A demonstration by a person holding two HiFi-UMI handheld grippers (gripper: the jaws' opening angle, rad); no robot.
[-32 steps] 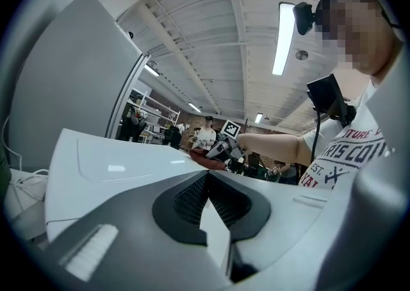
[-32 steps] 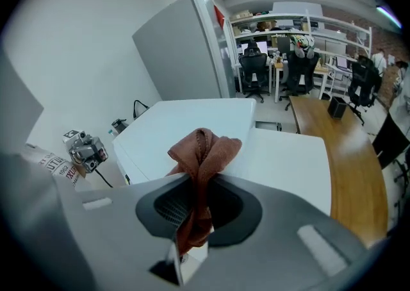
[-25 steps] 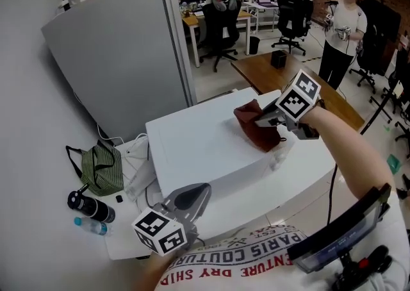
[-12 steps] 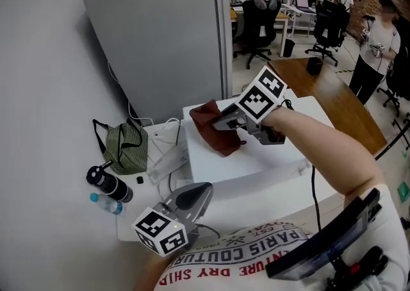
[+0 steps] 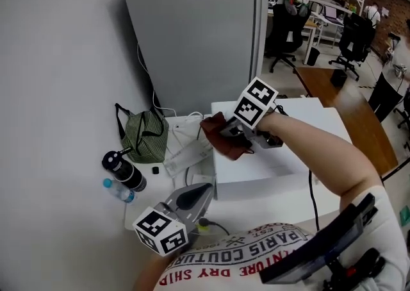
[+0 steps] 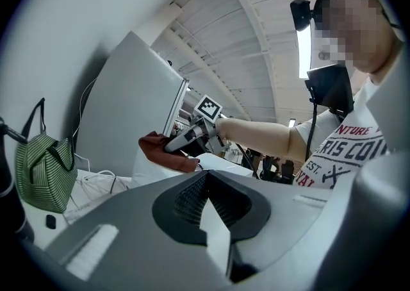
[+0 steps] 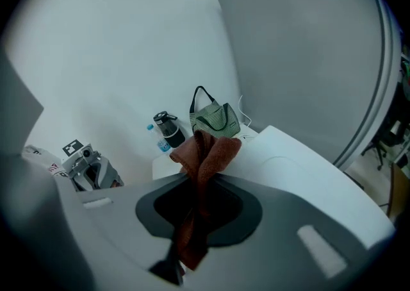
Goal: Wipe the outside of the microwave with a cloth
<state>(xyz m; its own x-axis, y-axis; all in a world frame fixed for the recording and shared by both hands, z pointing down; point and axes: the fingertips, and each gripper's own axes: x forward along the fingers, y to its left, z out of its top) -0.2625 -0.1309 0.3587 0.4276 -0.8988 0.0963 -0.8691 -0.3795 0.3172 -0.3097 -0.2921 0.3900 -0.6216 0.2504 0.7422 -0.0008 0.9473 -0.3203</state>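
Observation:
The white microwave [image 5: 288, 142] stands on a white table. My right gripper [image 5: 225, 134] is shut on a dark red cloth [image 5: 219, 139] and presses it on the left edge of the microwave's top. In the right gripper view the cloth [image 7: 206, 152] bunches up between the jaws, over the white top [image 7: 301, 174]. My left gripper [image 5: 192, 197] hangs low near my chest, apart from the microwave, its jaws shut with nothing between them. The left gripper view shows the cloth [image 6: 163, 152] on the microwave [image 6: 152, 171] from the side.
A green striped bag [image 5: 144, 139], a black bottle [image 5: 123, 171] and a small water bottle [image 5: 118, 190] lie left of the microwave. White cables [image 5: 186, 149] run between them. A grey partition [image 5: 198, 33] stands behind. A wooden table [image 5: 339, 97] and office chairs are at the right.
My right gripper has dragged the cloth leftward across the microwave's top, from its right part to its left edge. The left gripper has stayed in place.

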